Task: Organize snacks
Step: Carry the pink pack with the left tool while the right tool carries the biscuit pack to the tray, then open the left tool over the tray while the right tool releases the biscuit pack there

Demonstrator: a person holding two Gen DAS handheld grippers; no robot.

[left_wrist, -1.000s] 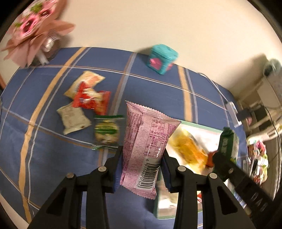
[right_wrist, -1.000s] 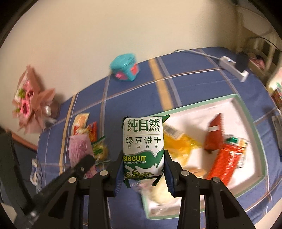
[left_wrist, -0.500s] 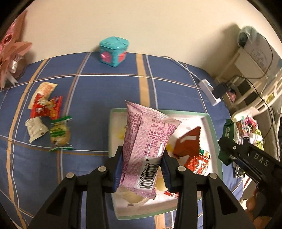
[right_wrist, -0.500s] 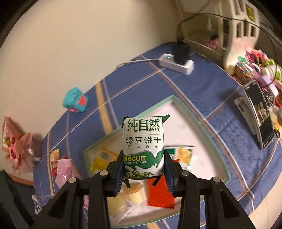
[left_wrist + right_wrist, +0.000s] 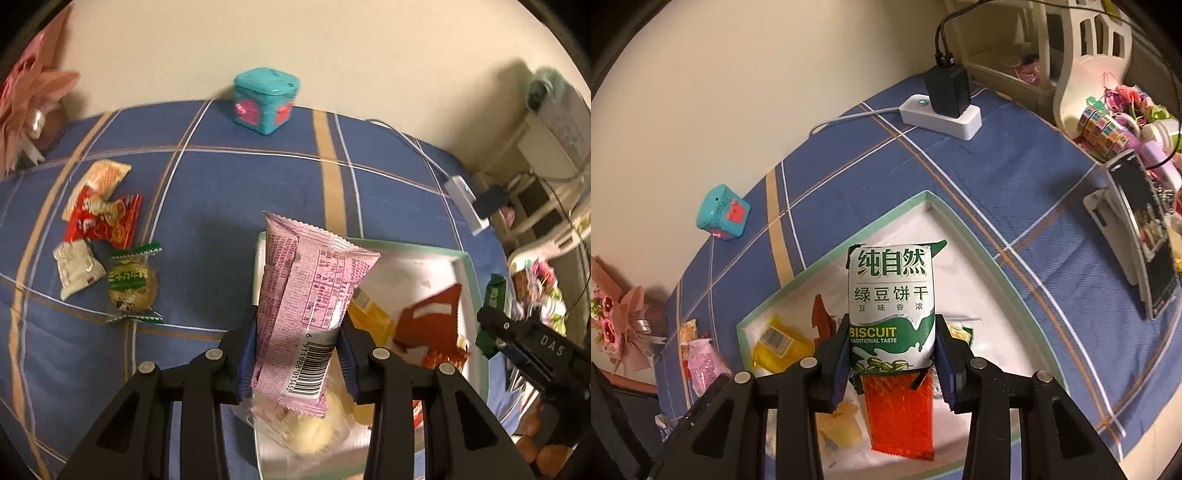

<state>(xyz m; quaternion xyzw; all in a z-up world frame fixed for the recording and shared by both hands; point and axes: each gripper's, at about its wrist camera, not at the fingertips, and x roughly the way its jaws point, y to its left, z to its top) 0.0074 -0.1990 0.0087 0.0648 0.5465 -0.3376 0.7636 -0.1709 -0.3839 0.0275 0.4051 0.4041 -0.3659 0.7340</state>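
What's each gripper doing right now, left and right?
Left gripper: shut on the pink packet, over the tray.
Right gripper: shut on the green biscuit pack, also over the tray.

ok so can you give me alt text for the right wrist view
The right gripper holds a green and white biscuit packet upright over a white tray with a green rim, which already has yellow, red and orange snack packets in it. The tray sits on a blue checked cloth, with a white power strip and a small teal box further back.

Dim warm light; fisheye-bent, dark, blurred edges.
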